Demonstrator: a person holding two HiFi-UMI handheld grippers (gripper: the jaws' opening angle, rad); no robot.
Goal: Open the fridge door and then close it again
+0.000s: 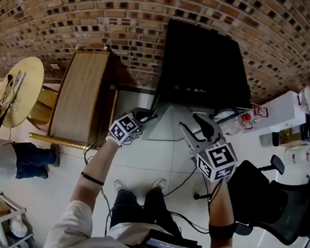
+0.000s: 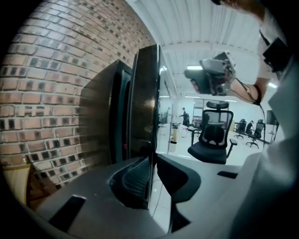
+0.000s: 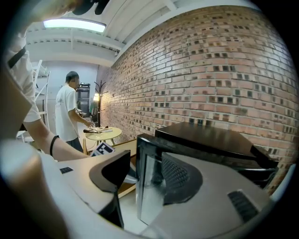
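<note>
The black fridge (image 1: 204,65) stands against the rough brick wall (image 1: 100,12) on the pale floor. It is a smooth, glossy box with its long side upright and its flat door (image 2: 145,93) facing out toward the person. The left gripper (image 1: 147,114) is clamped on the door's thin upright edge, a ribbed pad against it, while the right gripper (image 1: 198,129) is near the door front, jaws apart and holding nothing.

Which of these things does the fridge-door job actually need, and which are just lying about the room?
In the job:
fridge door
left gripper, jaws shut on the door's edge
right gripper, jaws open, near the fridge

Just lying about:
wooden cabinet
round table
office chair
brick wall
</note>
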